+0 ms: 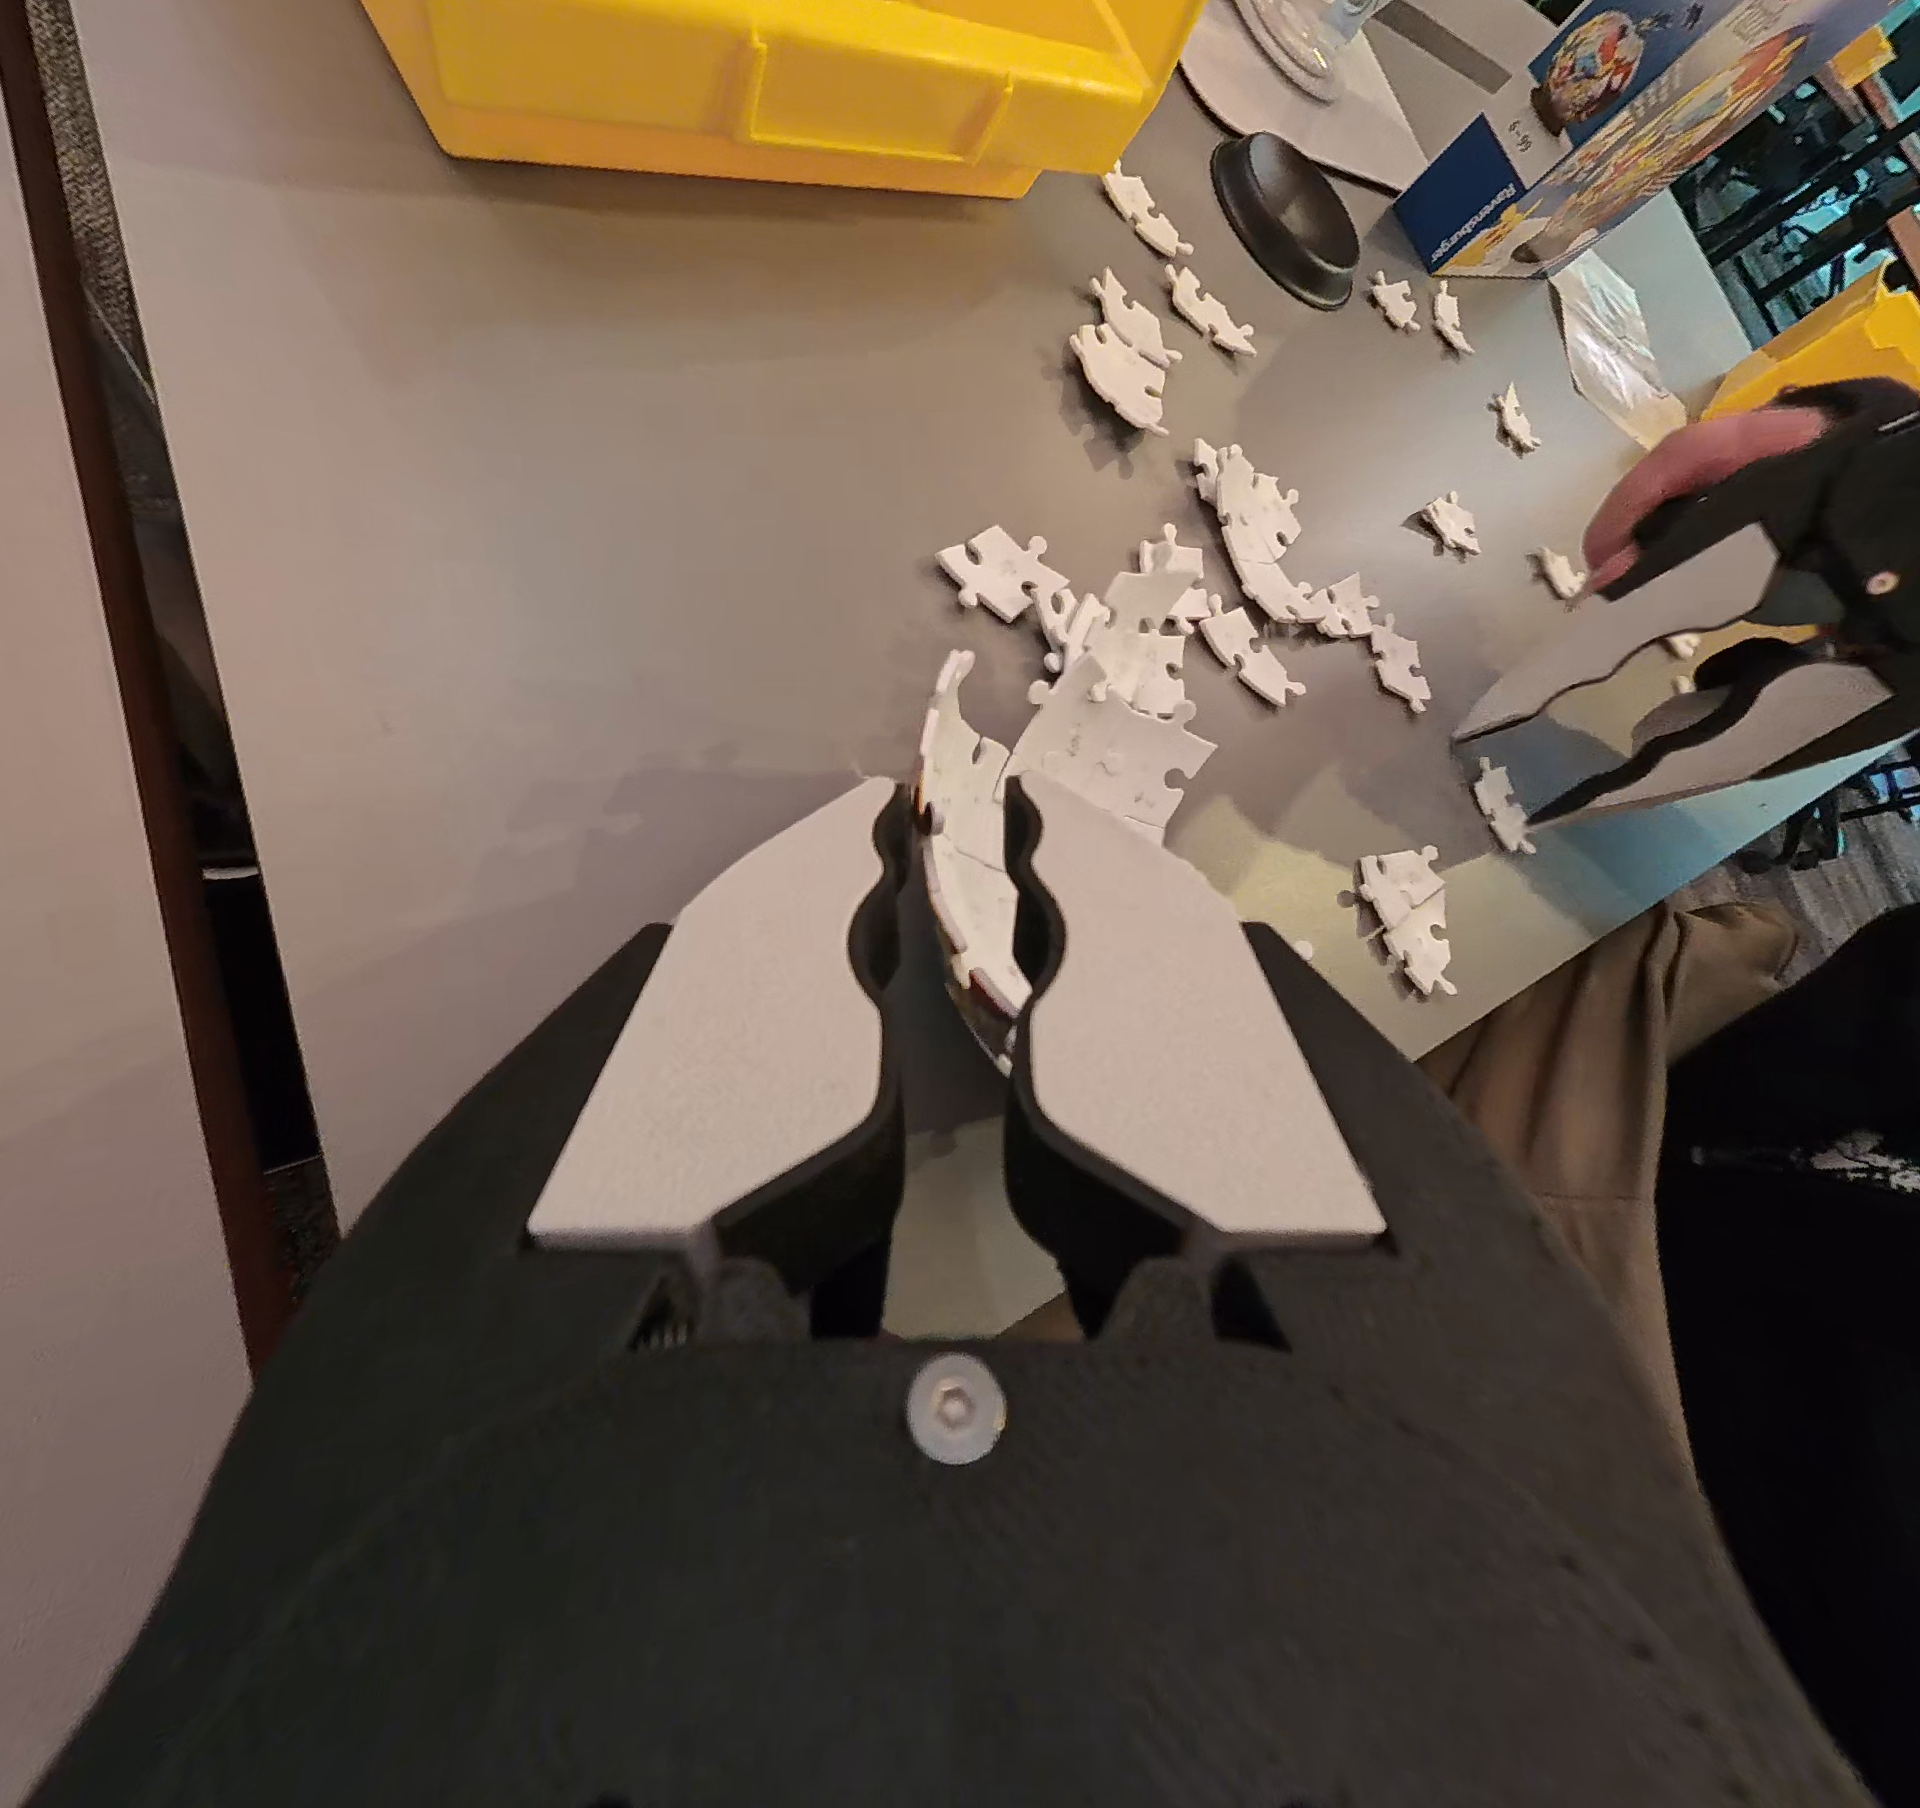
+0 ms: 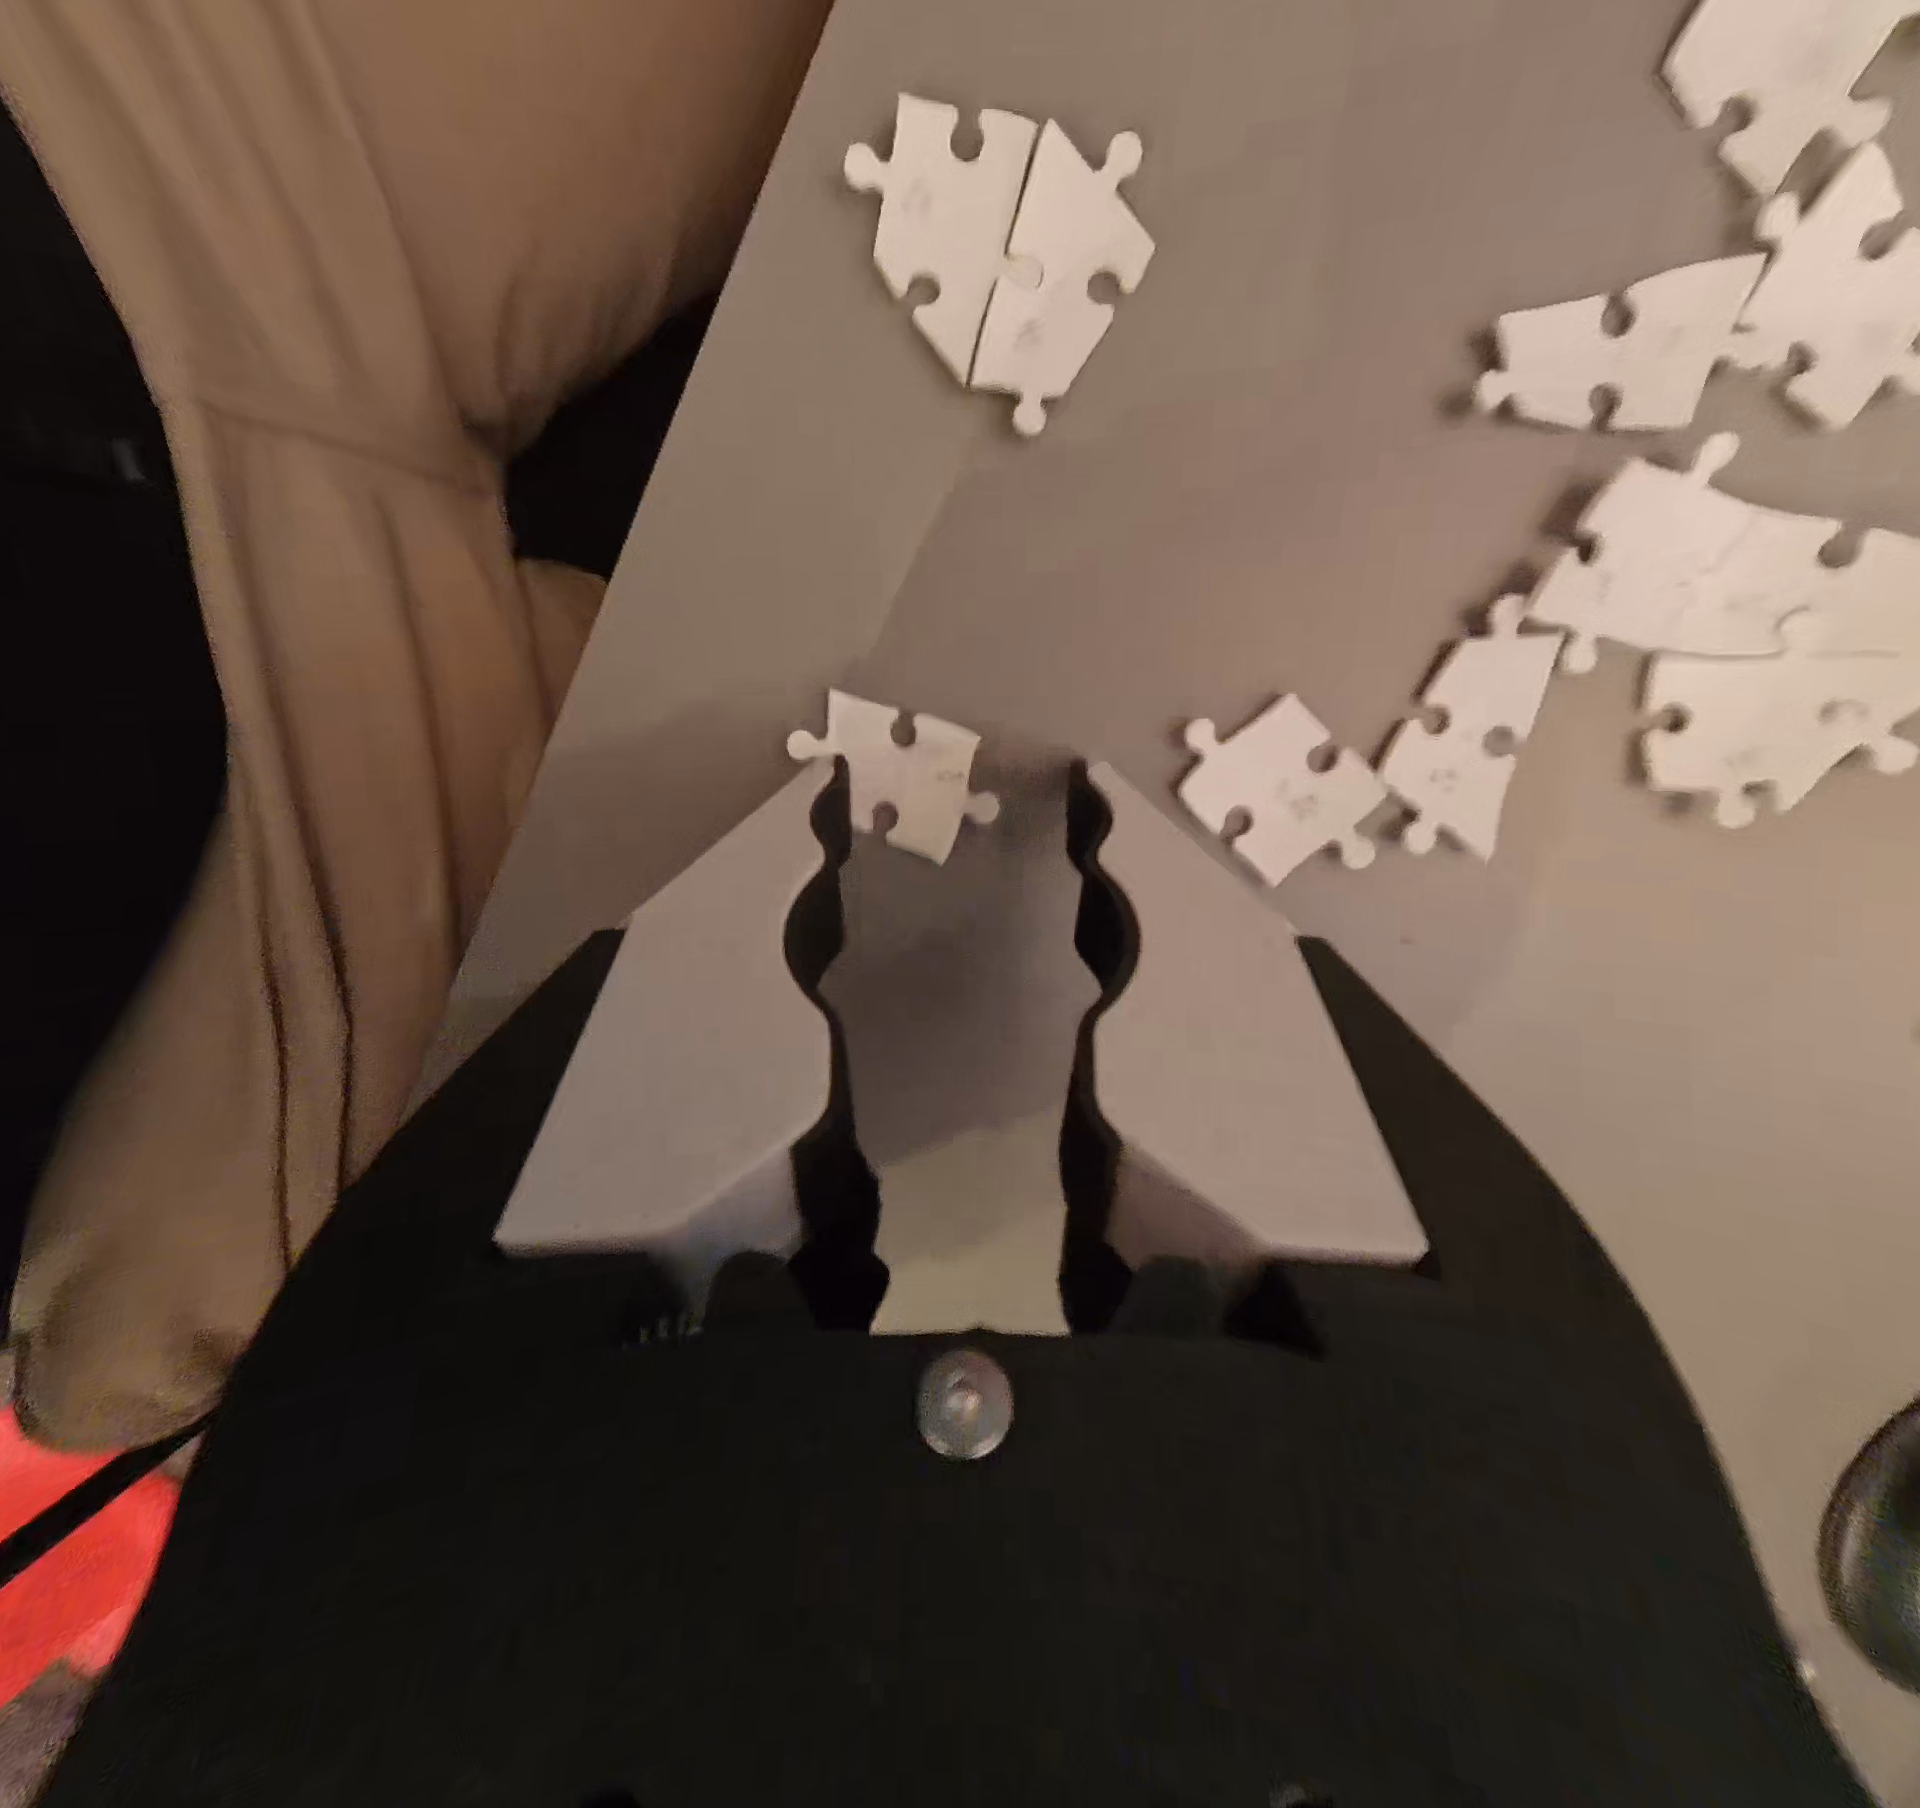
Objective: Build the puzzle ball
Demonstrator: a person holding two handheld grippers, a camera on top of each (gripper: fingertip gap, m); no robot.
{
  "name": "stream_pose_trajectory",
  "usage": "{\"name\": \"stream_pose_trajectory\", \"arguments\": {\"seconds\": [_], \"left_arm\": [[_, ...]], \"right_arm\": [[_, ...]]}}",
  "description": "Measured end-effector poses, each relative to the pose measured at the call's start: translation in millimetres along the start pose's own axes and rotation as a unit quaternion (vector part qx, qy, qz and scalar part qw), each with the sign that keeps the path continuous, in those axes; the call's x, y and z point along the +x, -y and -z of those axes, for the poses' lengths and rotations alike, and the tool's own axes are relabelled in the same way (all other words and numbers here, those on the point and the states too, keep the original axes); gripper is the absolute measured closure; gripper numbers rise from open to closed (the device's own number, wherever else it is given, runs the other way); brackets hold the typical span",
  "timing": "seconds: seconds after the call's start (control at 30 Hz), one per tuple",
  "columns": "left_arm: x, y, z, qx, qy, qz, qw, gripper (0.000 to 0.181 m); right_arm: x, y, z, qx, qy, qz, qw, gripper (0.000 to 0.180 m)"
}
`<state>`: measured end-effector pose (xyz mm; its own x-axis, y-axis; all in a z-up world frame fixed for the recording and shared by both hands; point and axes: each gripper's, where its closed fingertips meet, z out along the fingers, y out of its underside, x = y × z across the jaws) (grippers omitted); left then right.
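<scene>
Your left gripper (image 1: 958,802) clamped on curved strip of joined pieces (image 1: 961,828), tilted above counter (image 1: 520,511). Your right gripper (image 2: 956,782) spread apart, angled down at single piece (image 2: 906,784).

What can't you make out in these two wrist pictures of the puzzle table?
- Curved strip of joined white puzzle pieces: lower end hidden behind the left gripper's fingers, left wrist view.
- Small white puzzle piece at the open right gripper: touching or not, unclear.
- Yellow plastic bin: cut off by the top edge.

yellow bin (image 1: 790,65) cut by top edge | pieces top-rt (image 2: 1787,23) blurred (edge-cropped too)
</scene>
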<state>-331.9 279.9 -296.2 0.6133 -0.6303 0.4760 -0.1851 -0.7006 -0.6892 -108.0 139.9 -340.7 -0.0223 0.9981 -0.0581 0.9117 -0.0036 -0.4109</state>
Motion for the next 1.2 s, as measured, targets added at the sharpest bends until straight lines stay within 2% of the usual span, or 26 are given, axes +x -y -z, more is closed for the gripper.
{"name": "stream_pose_trajectory", "arguments": {"seconds": [0.13,0.3,0.63,0.87,1.0,1.2], "left_arm": [[1,2,2,0.004,0.000,-0.002,1.000,0.164],[0,3,3,0.007,-0.002,0.000,1.000,0.164],[1,6,6,0.011,0.000,-0.003,1.000,0.164],[16,29,24,0.038,0.015,-0.040,0.998,0.160],[41,46,28,0.050,0.013,-0.081,0.995,0.160],[107,59,11,0.048,-0.056,-0.145,0.987,0.159]], "right_arm": [[-2,1,-2,-0.015,0.012,0.007,1.000,0.158],[-1,-1,0,0.026,0.013,-0.045,0.999,0.171],[-2,0,11,0.081,0.011,-0.095,0.992,0.179],[4,6,27,0.150,0.002,-0.137,0.979,0.180],[17,24,51,0.235,-0.006,-0.167,0.957,0.180],[45,82,115,0.412,-0.031,-0.190,0.891,0.180]]}}
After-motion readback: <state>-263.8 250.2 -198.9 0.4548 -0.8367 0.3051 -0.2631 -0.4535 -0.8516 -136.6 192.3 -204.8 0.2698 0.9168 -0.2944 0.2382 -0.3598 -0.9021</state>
